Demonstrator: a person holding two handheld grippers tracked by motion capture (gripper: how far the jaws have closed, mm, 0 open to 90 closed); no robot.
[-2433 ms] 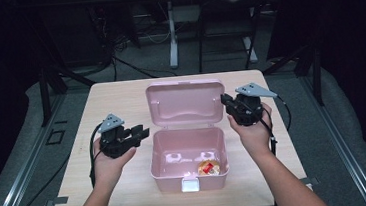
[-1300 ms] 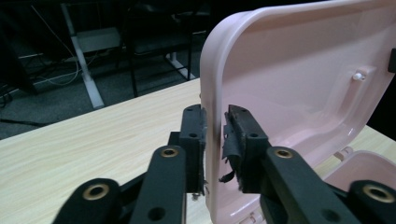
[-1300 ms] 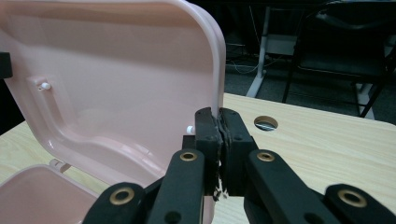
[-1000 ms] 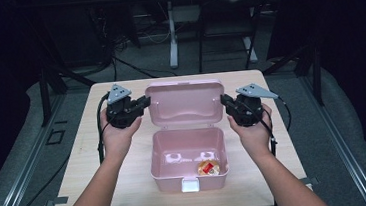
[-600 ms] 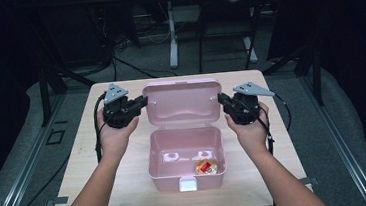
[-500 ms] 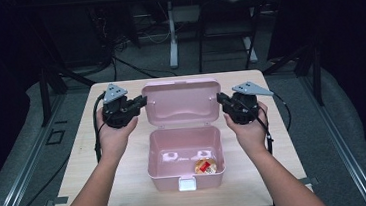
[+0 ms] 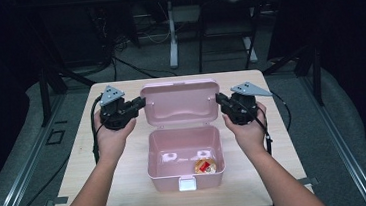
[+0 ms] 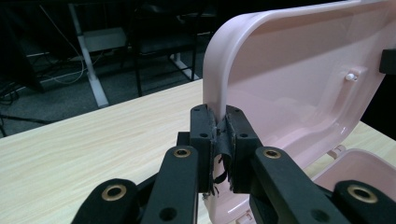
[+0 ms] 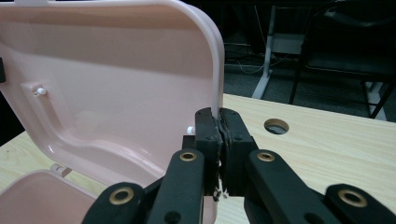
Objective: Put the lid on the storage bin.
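My left hand-held gripper (image 7: 140, 102) is pinched tight on the left edge of the lid (image 7: 181, 101), its jaws closed with the thin pink rim clamped between them; in the left gripper view (image 8: 219, 135) the rim runs up out of the narrow gap between my pads. My right hand-held gripper (image 7: 219, 100) does the same on the lid's right edge, jaws drawn together on the rim, as the right gripper view (image 9: 219, 133) shows close up.

The lid stands open, rising from the back of the pink box (image 7: 184, 155) and tilted a little away from me, its hollow inner face turned my way. The box sits in the middle of the counter (image 7: 85, 156), with its white latch (image 7: 187, 184) on the wall nearest me. Inside the box, toward its front right corner, lies a small red and yellow thing (image 7: 206, 165); I cannot tell what it is. Beside the lid's right edge, in the right gripper view, a round hole (image 9: 276, 126) opens in the counter.
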